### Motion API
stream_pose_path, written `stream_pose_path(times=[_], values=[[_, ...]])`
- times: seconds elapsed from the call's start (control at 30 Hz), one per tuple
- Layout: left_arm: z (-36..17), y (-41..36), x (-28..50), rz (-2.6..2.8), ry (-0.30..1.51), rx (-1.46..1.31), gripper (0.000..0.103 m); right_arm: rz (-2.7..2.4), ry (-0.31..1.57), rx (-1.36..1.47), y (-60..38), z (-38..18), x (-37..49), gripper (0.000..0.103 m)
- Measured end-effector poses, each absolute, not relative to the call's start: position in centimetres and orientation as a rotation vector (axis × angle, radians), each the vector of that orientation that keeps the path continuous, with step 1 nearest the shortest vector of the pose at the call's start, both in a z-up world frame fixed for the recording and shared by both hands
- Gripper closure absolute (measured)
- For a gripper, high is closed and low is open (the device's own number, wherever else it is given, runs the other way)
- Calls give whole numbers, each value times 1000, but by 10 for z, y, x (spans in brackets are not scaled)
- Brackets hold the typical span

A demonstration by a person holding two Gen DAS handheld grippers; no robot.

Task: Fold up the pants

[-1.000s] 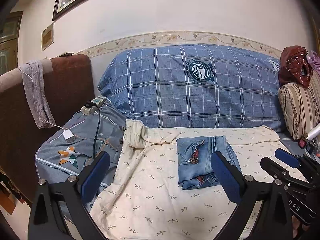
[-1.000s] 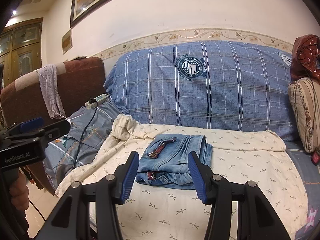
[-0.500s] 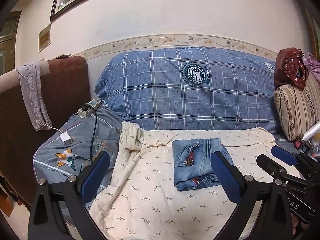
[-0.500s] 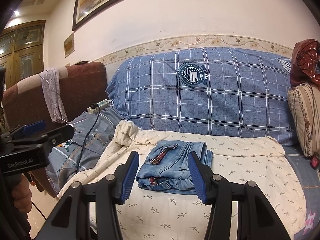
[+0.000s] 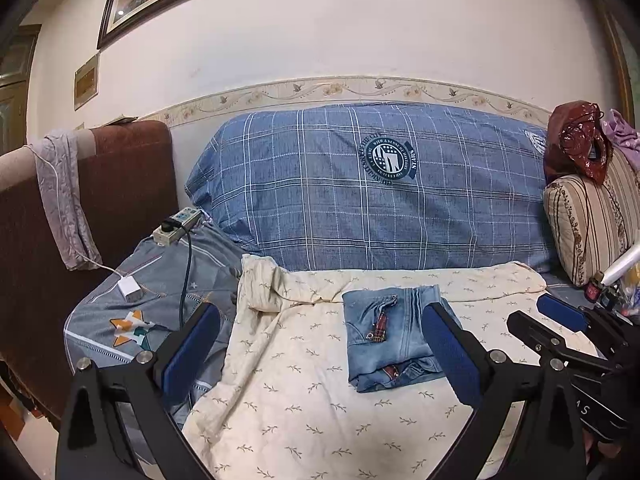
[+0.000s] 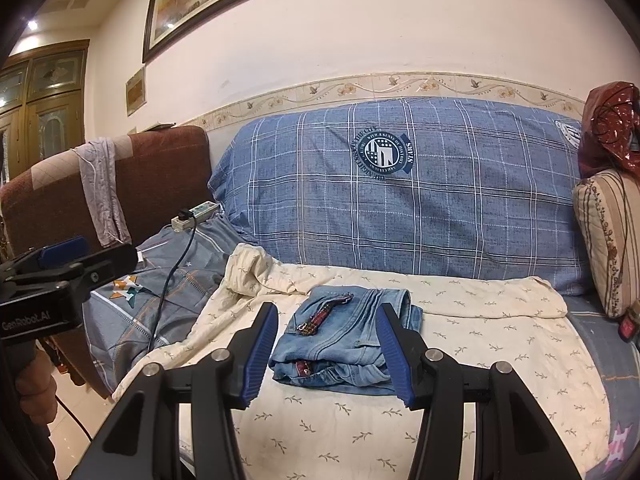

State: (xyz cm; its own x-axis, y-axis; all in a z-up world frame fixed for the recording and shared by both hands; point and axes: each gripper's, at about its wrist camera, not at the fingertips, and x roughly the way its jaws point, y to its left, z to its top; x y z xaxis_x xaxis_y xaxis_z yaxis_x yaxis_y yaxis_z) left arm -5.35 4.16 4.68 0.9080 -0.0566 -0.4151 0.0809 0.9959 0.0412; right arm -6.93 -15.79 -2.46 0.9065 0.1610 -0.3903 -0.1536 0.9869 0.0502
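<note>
We judged the fold done, so backing off cleanly was what mattered. The folded jeans [image 6: 346, 340] lay on the cream sheet [image 6: 480, 320], at twelve o'clock from our right gripper [image 6: 326, 354]. Both it and the left gripper [image 5: 320, 352] stood apart, empty. Bare sheet lay at three o'clock; the sheet's edge ran at six.

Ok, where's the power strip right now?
The power strip lies at left in both views, on the grey bedding between the brown armrest and blue plaid cushion.

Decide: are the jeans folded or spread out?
Folded. The jeans lie as a compact stacked bundle on the cream sheet, layered edges showing in front.
</note>
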Motion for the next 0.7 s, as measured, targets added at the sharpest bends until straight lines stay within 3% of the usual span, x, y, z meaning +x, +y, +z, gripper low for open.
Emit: stream_pose_path(times=[0.7], values=[[29,52,-1,-139,434,3,2,184,451,13,-137,-37,-14,48]])
